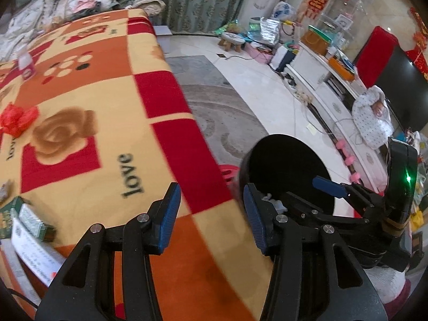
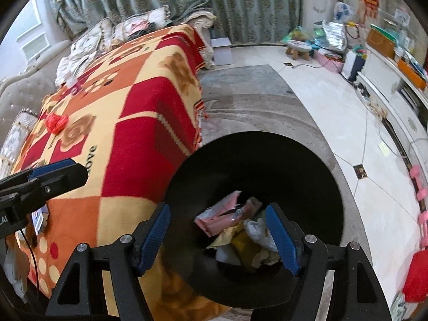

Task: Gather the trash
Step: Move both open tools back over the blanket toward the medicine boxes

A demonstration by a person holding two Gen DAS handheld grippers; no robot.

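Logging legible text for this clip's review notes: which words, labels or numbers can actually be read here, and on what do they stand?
"love" – woven into the blanket, near the left gripper; seen again, partly hidden, in the right wrist view.
Printed paper sheet: too blurred to read.
Green boxes: unreadable.
White bottle label: unreadable.
Red wall hanging: gold characters, too small.

The word "love" is printed in dark letters on the red, orange and cream blanket (image 1: pixel 88 139), just beside its brown rose motif; in the right wrist view it shows again, partly cut off. The printed sheet (image 1: pixel 32 251) at the blanket's near corner carries text too blurred to read.
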